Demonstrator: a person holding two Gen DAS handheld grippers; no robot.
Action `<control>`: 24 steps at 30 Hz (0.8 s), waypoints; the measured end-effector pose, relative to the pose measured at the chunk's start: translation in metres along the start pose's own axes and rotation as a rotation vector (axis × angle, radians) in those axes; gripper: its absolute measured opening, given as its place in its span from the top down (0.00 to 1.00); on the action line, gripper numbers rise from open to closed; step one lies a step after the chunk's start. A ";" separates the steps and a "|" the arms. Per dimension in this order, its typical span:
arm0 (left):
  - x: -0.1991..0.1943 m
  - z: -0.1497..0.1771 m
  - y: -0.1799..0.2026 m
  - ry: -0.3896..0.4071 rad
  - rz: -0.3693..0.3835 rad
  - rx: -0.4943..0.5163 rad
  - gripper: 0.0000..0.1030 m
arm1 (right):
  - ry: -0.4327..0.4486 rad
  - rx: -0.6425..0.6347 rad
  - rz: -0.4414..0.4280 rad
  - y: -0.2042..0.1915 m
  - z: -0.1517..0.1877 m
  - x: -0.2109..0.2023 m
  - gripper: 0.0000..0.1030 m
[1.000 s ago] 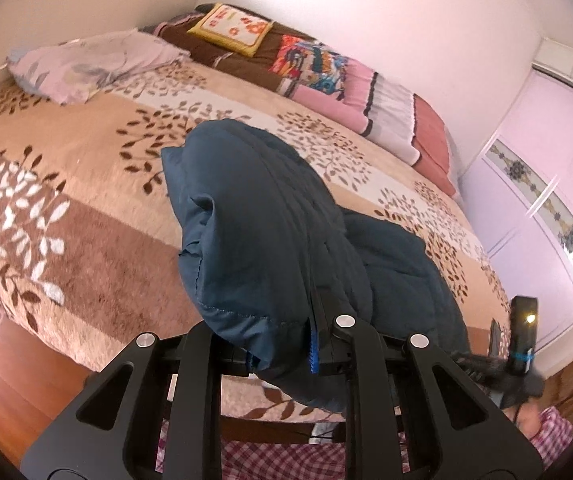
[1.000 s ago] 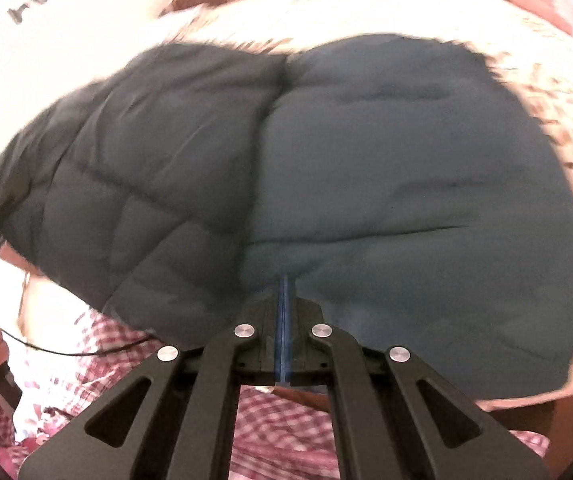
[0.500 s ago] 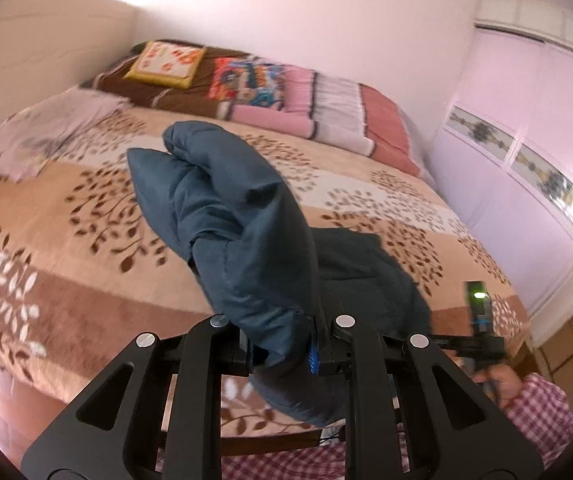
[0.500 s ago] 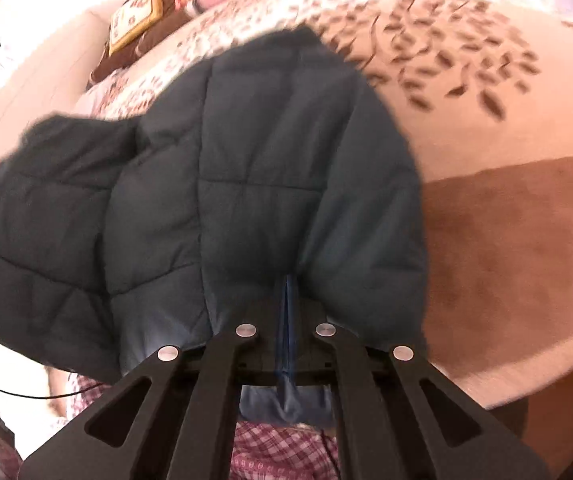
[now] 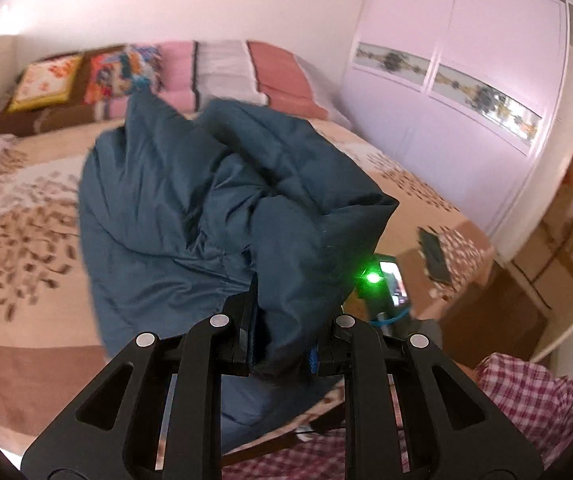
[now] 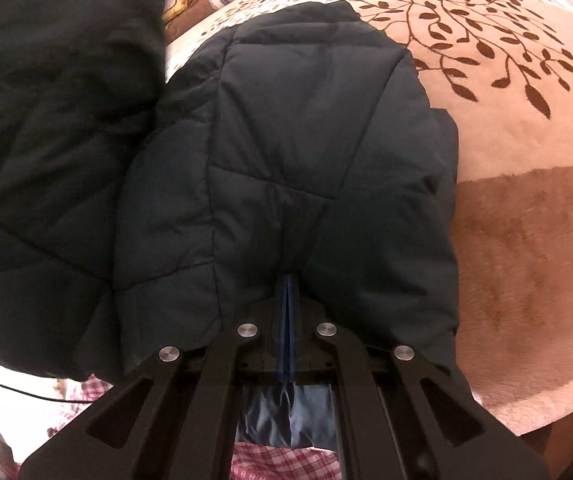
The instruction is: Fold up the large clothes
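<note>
A dark blue quilted puffer jacket (image 5: pixel 214 200) lies bunched over the near edge of the bed. My left gripper (image 5: pixel 282 344) is shut on a thick fold of it and holds that part raised above the bed. In the right wrist view the jacket (image 6: pixel 286 152) fills most of the frame. My right gripper (image 6: pixel 286 308) is shut on its edge, with the fabric pinched flat between the fingers and lining hanging below. The fingertips of both grippers are hidden by fabric.
The bed has a tan cover with a brown leaf print (image 5: pixel 18 232). Pillows and folded blankets (image 5: pixel 206 68) line its head. A dark phone (image 5: pixel 432 256) lies on the bed's right corner. A wardrobe (image 5: pixel 446 100) stands at the right. The right gripper's device with a green light (image 5: pixel 374 278) is close by.
My left gripper has swung right, toward the wardrobe, carrying its fold of the jacket toward the right gripper. The right gripper has kept its hold, and the jacket now bunches closer to it.
</note>
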State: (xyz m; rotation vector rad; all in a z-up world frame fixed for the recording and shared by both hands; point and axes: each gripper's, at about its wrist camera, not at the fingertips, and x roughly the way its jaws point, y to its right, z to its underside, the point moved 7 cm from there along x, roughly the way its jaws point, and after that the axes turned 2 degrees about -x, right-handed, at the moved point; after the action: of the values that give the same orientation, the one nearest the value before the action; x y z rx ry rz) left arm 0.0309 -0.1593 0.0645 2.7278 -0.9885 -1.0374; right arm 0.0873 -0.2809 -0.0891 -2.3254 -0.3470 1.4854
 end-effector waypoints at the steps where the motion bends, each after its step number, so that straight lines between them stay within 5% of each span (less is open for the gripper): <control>1: 0.011 0.004 0.007 -0.016 0.015 0.006 0.83 | 0.002 0.002 -0.005 0.000 0.001 0.001 0.98; 18: 0.081 0.052 0.019 -0.152 0.136 -0.169 0.83 | 0.003 0.052 -0.093 0.013 0.014 0.007 0.98; 24: 0.096 0.073 0.034 -0.184 0.105 -0.092 0.82 | 0.021 0.126 -0.184 0.052 0.006 -0.003 0.99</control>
State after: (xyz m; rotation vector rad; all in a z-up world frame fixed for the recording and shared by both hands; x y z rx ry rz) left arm 0.0222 -0.2312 -0.0379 2.5142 -1.0665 -1.2992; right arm 0.0813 -0.3281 -0.1104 -2.1460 -0.4366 1.3542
